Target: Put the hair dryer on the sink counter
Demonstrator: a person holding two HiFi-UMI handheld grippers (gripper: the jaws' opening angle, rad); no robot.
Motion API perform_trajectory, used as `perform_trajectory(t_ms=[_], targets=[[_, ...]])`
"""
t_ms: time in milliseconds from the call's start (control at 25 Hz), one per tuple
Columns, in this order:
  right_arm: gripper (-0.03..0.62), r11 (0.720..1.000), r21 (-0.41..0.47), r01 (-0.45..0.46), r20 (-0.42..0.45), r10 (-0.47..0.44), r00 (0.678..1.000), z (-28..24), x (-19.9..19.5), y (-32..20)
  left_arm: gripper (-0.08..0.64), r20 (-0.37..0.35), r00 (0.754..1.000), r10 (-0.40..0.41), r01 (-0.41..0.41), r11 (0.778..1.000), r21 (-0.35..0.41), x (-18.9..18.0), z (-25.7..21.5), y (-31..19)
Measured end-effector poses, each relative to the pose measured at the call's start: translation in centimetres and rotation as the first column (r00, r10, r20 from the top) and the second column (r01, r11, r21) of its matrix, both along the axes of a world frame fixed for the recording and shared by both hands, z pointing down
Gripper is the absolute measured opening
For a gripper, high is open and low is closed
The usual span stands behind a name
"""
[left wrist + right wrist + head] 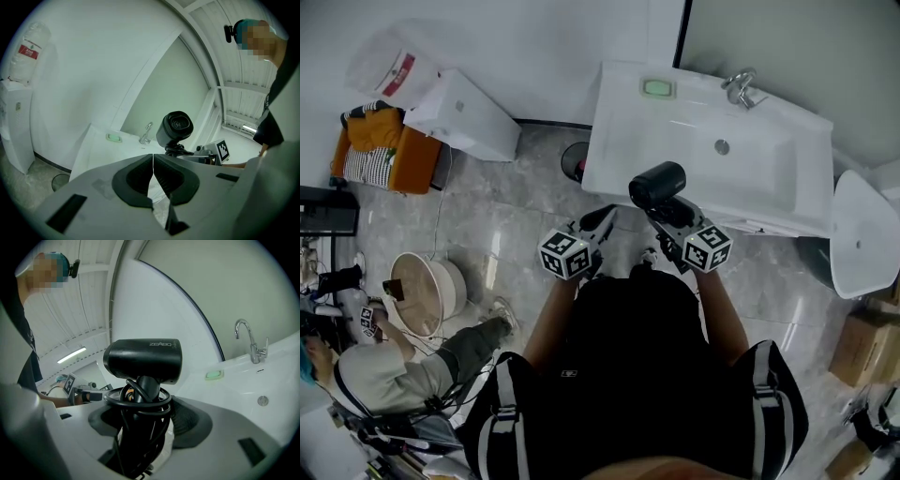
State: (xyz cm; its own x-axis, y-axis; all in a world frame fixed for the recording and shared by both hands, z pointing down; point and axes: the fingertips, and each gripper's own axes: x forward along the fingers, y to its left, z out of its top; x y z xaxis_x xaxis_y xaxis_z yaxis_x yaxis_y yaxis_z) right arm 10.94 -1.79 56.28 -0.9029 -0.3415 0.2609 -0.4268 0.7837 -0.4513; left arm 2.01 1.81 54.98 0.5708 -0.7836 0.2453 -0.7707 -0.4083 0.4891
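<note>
Grey, glossy stone-pattern floor tiles [516,234] and plain white walls enclose the work area. A white sink counter [614,122] stands just beyond both sets of fingertips.

Item under task: the hair dryer [143,357] is black and matt. It has a short cylindrical barrel with pale lettering on its side and a straight handle set beneath. A black cord [138,397] is looped in several turns round the top of the handle.

The handle stands between the fingers of the right gripper [140,420]. The dark ribbed pads are spread wide and pinch handle and cord from both sides. The barrel sits above the fingertips, lying crosswise to them. In the head view the dryer appears over the counter's near front edge.

On the left gripper [153,174] the fingers are pressed together, meeting along a thin line with nothing between them. It sits just beside the right gripper, short of the counter's front edge.

The counter is smooth, glossy and rectangular with rounded corners, and has a shallow basin and a metal drain [722,146]. A chrome faucet [739,87] and a green soap [657,88] sit at the far edge, well beyond the fingertips. The flat near rim and the basin ahead of the right fingers lie open. A dark round bin [575,159] stands on the floor ahead of the left fingers, beside the counter's left edge.
</note>
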Motion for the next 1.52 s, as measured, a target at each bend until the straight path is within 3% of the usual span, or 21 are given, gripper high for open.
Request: perform_trajectory(t_ms=[760, 1120, 1520], targets=[[0.330, 0.996, 0.004, 0.091, -0.012, -0.090, 0.996, 0.8, 1.4, -2.8, 0.017, 0.011, 0.997, -0.072, 0.072, 0.997, 0.004, 2.0, 0.3, -2.9], [0.331, 0.998, -0.016, 0.068, -0.016, -0.068, 0.998, 1.3, 2.1, -4.2, 0.017, 0.015, 0.998, -0.063, 0.063, 0.998, 0.010, 2.4, 0.1, -4.7], [0.330, 1.000, -0.029, 0.011, -0.027, -0.012, 1.000, 1.6, 1.1, -6.2, 0.017, 0.004, 1.000, 0.001, -0.001, 1.000, 0.014, 1.2, -0.2, -7.8]])
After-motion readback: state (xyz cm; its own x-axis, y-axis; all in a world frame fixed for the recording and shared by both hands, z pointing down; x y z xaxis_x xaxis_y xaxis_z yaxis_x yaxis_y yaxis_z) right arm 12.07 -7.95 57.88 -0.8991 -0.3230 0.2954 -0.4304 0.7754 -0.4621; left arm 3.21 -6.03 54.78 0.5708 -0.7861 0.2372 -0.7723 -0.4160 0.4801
